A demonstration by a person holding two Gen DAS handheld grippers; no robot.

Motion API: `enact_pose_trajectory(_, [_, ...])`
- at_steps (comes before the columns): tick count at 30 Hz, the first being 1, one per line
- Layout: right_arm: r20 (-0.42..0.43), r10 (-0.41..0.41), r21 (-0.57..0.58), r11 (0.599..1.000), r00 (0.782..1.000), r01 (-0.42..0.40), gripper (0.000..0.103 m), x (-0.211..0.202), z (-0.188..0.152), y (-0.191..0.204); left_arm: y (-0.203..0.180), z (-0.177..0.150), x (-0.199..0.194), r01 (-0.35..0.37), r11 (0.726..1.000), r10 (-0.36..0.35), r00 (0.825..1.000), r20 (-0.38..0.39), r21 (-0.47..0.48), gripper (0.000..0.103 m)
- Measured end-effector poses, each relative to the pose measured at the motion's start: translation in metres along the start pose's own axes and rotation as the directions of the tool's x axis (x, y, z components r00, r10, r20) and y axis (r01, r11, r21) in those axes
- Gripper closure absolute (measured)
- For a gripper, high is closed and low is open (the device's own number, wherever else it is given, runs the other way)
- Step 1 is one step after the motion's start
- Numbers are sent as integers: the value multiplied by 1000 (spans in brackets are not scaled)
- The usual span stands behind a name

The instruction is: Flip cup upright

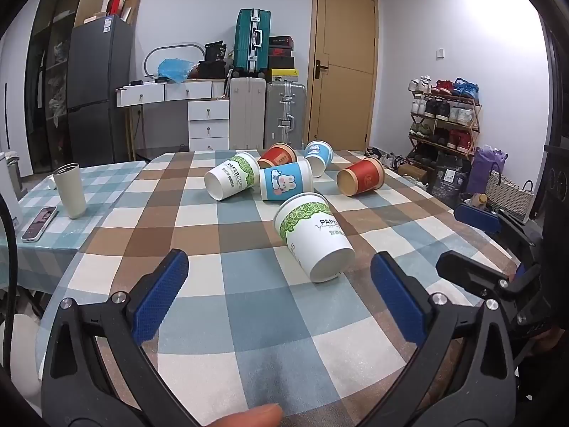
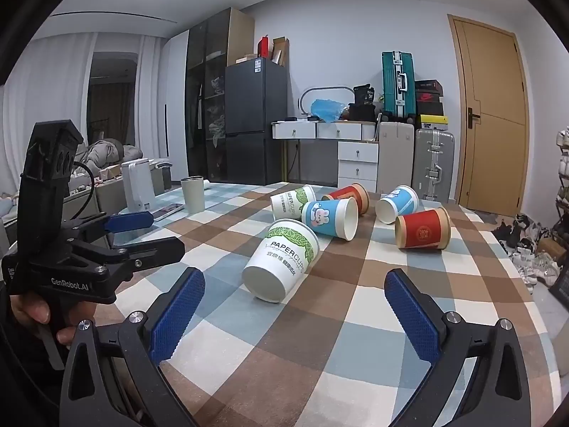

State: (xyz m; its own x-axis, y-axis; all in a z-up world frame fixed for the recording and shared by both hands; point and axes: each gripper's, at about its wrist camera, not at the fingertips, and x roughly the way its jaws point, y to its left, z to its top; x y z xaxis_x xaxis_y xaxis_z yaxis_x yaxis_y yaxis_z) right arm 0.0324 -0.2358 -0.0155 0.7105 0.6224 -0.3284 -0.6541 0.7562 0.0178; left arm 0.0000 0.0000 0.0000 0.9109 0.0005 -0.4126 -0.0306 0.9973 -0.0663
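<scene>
Several paper cups lie on their sides on the checkered table (image 1: 249, 320). The nearest is a white cup with green leaves (image 1: 313, 236), also in the right wrist view (image 2: 282, 259), its mouth toward me. Behind it lie a second white-green cup (image 1: 231, 179), a blue bunny cup (image 1: 286, 181), another blue cup (image 1: 318, 158) and two red cups (image 1: 361, 176) (image 1: 277, 154). My left gripper (image 1: 279, 284) is open and empty, just short of the nearest cup. My right gripper (image 2: 293, 297) is open and empty, close in front of the same cup.
A metal tumbler (image 1: 69, 190) stands upright at the left, with a phone (image 1: 39, 222) beside it. The left gripper's body (image 2: 71, 245) shows at the left of the right wrist view. Suitcases, drawers, a fridge and a shoe rack (image 1: 444, 117) stand beyond the table.
</scene>
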Motion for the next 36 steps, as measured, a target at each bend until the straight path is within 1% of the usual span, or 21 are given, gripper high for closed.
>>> enact_pose_trajectory(2, [6,-4,-2,1000,1000,4,0,1,0,0,0,0,-1,2,1000,-2,1000,15,2,1])
enact_pose_trajectory(16, [9,-4,10,1000,1000,4,0,-3,1,0,0,0,-1,-6,1000,6,1000,0,-4,1])
enact_pose_trajectory(17, [8,-3,10,1000,1000,2,0,-2,2,-1,5,-1,1,-8,1000,8,1000,1,-6,1])
enact_pose_trajectory(20, [8,-2,12,1000,1000,2,0,-3,2,-1,5,-4,3,-9,1000,9,1000,-1,-10,1])
enact_pose_trajectory(21, [8,-4,12,1000,1000,4,0,-3,1,-2,3,-1,0,-9,1000,9,1000,-1,-11,1])
enact_pose_trajectory(36, [-7,-23,36,999,1000,23,0,-3,3,-8,4,-2,8,-24,999,23,1000,-21,-24,1])
